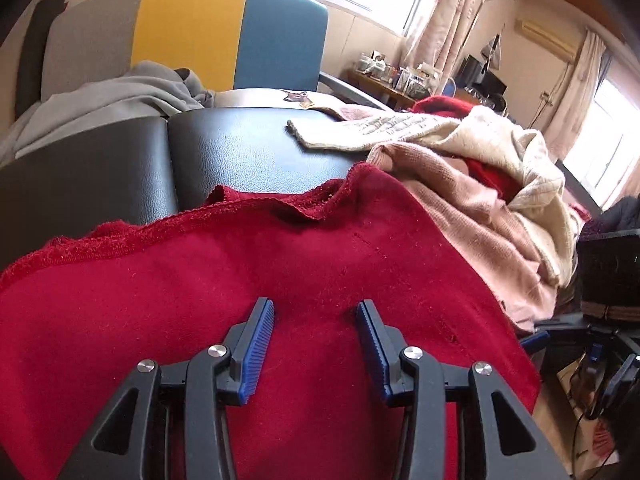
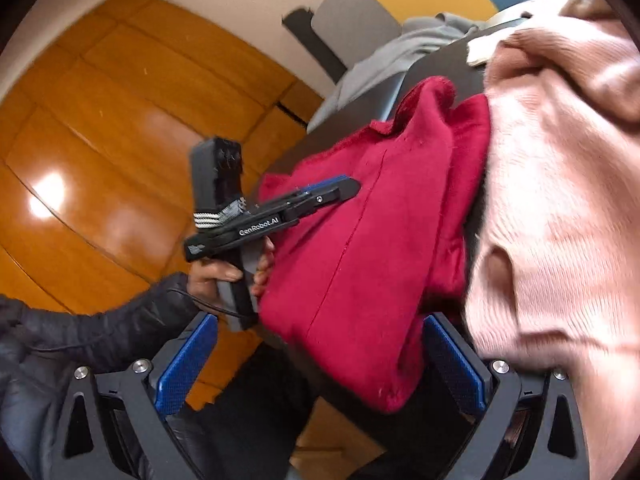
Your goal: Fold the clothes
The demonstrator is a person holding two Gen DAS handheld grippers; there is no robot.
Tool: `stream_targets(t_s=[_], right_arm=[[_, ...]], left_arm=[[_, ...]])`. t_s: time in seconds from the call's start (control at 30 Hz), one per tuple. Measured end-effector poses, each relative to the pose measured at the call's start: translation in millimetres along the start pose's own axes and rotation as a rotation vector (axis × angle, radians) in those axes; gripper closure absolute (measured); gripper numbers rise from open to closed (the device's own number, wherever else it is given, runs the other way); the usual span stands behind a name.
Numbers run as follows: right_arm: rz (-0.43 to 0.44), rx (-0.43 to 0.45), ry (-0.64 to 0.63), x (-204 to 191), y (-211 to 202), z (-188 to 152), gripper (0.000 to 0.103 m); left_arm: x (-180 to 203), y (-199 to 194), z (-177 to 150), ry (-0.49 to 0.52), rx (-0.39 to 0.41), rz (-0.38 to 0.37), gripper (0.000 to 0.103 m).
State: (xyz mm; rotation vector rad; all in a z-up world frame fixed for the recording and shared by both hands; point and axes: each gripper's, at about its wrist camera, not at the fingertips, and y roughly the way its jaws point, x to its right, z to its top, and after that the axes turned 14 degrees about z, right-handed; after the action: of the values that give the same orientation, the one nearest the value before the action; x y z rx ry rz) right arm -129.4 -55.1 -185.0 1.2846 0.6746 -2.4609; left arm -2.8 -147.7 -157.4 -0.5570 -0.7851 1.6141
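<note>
A red knit garment [image 1: 248,280] lies spread over the front of a black padded bench [image 1: 256,152]. My left gripper [image 1: 316,312] is open, its blue-padded fingers resting just above the red cloth, nothing between them. In the right wrist view the red garment [image 2: 368,248] drapes over the bench edge, and the left gripper [image 2: 340,186] lies on top of it. My right gripper [image 2: 320,340] is wide open, its fingers on either side of the garment's hanging lower edge, not closed on it.
A pile of pink [image 1: 480,220], cream [image 1: 512,148] and red clothes lies to the right on the bench. A pink sweater [image 2: 560,200] fills the right wrist view. A grey garment [image 1: 112,96] lies at the back left. A wooden floor [image 2: 100,140] is below.
</note>
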Motion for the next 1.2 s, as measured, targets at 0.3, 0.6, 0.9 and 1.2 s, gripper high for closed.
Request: stream_targets(t_s=[0.3,0.6,0.9,1.2], right_arm=[[0.211,-0.343,0.063,1,25,-7,0.001],[-0.21,-0.327,0.05,-16,-20,-4,0.005],[-0.18,0.037,-0.155,-67,-8,45,0.0],[-0.58,-0.03,-0.178,-1,34,34,0.012]], left_arm=[[4,8,1,0.046,0.004,-0.004,0.056],[5,7,-1,0.046,0.018,0.004,0.056],[-16,-14,7,-0.137,-0.015,-0.041,0.058],[-38,-57,-23,-0.136,0.041,0.077,0.058]])
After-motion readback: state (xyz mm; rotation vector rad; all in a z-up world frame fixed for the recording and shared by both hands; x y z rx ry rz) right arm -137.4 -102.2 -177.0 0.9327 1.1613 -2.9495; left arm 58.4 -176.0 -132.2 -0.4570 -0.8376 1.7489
